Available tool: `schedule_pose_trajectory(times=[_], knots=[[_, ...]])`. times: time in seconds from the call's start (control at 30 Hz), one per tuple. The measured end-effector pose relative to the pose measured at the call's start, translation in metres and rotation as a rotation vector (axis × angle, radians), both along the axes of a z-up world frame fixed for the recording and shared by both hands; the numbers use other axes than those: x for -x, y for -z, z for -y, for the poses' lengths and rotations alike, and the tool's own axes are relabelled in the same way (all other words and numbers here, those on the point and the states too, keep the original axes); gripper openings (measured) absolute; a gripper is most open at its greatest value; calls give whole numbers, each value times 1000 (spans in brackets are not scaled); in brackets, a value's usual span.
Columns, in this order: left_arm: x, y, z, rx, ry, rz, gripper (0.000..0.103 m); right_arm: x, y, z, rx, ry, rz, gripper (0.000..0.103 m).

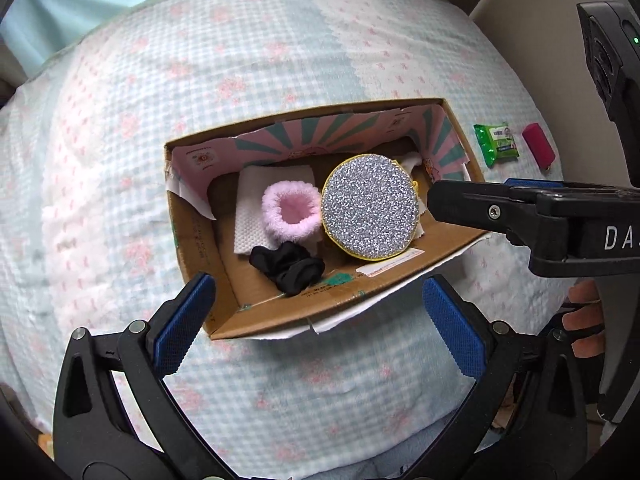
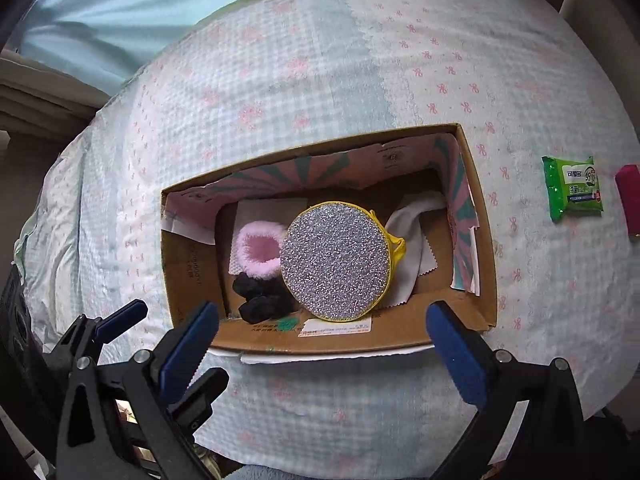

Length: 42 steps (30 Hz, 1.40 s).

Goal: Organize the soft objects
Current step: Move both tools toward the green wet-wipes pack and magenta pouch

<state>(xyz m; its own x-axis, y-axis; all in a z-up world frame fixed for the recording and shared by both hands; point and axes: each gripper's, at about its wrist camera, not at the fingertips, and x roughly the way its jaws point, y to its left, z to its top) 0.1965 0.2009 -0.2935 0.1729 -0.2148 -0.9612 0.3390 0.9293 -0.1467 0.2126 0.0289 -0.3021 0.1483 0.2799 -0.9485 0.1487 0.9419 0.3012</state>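
My left gripper (image 1: 316,320) and right gripper (image 2: 324,340) both stood wide and empty above the cardboard box (image 2: 480,216). Inside, from nine to three o'clock: pink fluffy cuff (image 2: 258,252), light and squashy, best pinched at its rim; glittery round pouch (image 2: 336,260), stiffer, probably slippery; white cloth (image 2: 412,232), limp.

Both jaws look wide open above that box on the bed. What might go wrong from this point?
The cardboard box sits on a soft quilt, so a push on its rim could tip it. The green wipes packet and the red object lie outside the box and might get overlooked. The glittery round pouch partly covers the white cloth.
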Motion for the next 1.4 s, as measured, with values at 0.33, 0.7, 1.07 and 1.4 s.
schedule_pose_trajectory(times=[0.33, 0.7, 1.07, 1.4], knots=[[48, -67, -7, -3, -31, 85, 103, 62, -85, -9, 13, -57, 230, 103], [70, -101, 42, -24, 4, 211, 103, 115, -133, 58, 168, 2, 322, 103], [60, -105, 168, -44, 40, 267, 103, 125, -145, 213, 269, 113, 398, 103], [25, -78, 303, -43, 224, 273, 103, 102, -118, 334, 364, 54, 428, 103]])
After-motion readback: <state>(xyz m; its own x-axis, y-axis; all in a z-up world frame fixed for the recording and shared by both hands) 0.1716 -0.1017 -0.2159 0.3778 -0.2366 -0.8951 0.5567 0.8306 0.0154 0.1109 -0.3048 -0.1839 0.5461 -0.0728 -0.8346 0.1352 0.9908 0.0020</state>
